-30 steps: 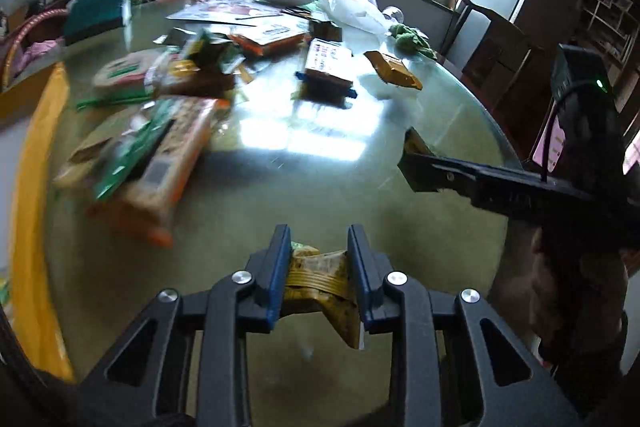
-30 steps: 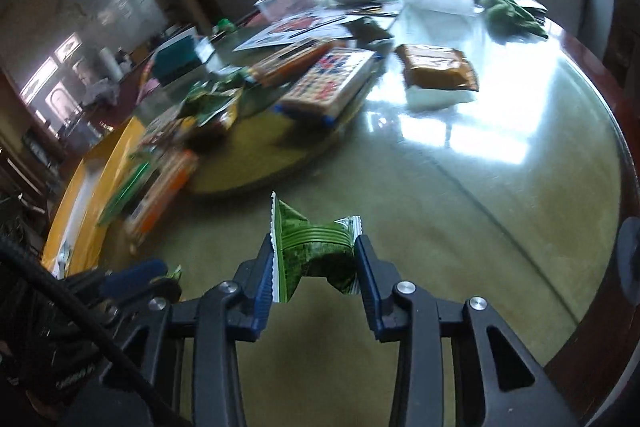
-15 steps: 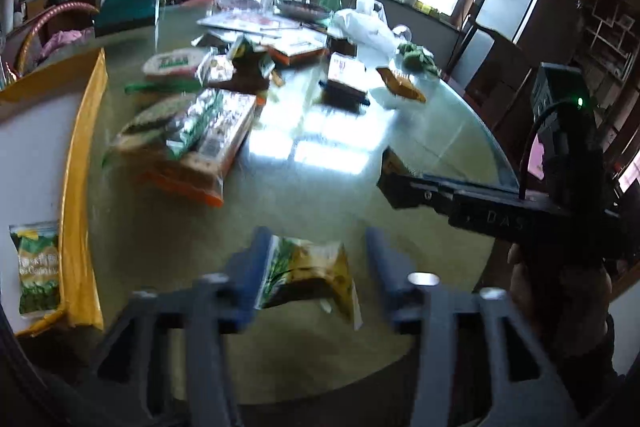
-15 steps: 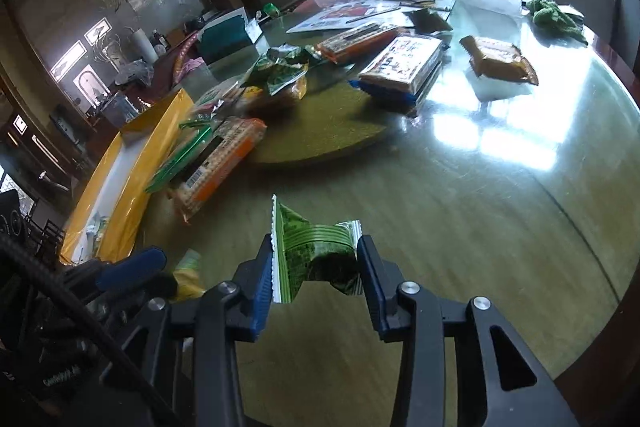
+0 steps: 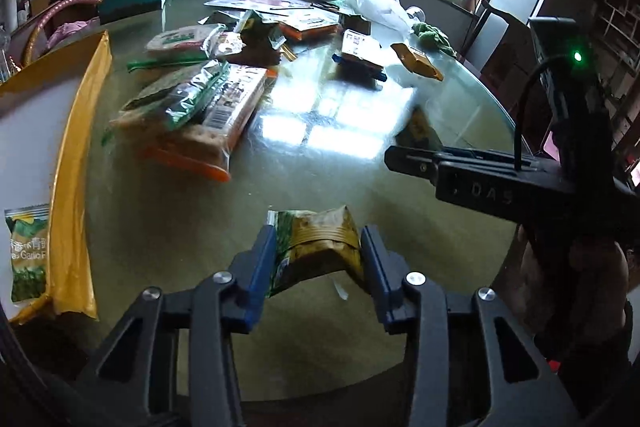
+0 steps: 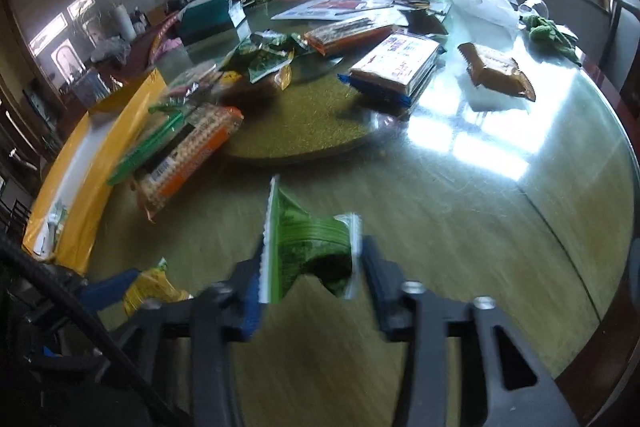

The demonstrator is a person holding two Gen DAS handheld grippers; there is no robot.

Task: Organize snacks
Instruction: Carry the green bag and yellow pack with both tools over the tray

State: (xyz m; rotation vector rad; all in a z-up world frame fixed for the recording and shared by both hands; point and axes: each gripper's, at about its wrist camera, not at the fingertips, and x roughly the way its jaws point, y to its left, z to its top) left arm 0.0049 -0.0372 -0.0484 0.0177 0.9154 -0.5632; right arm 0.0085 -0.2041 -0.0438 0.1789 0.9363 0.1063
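Left gripper (image 5: 318,259) fingers clamping yellow pack (image 5: 320,247); right gripper (image 6: 312,267) fingers, blurring, gripping green pack (image 6: 308,247); box (image 5: 76,155) at 9 o'clock getting cut off.

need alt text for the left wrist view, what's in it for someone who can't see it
The left gripper pinches a yellow-green snack packet above a glossy round table. Further back lie more snack packs, with a yellow-edged box at the left holding a green packet. The right gripper reaches in from the right.

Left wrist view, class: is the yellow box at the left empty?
No, a green snack packet lies inside the yellow box.
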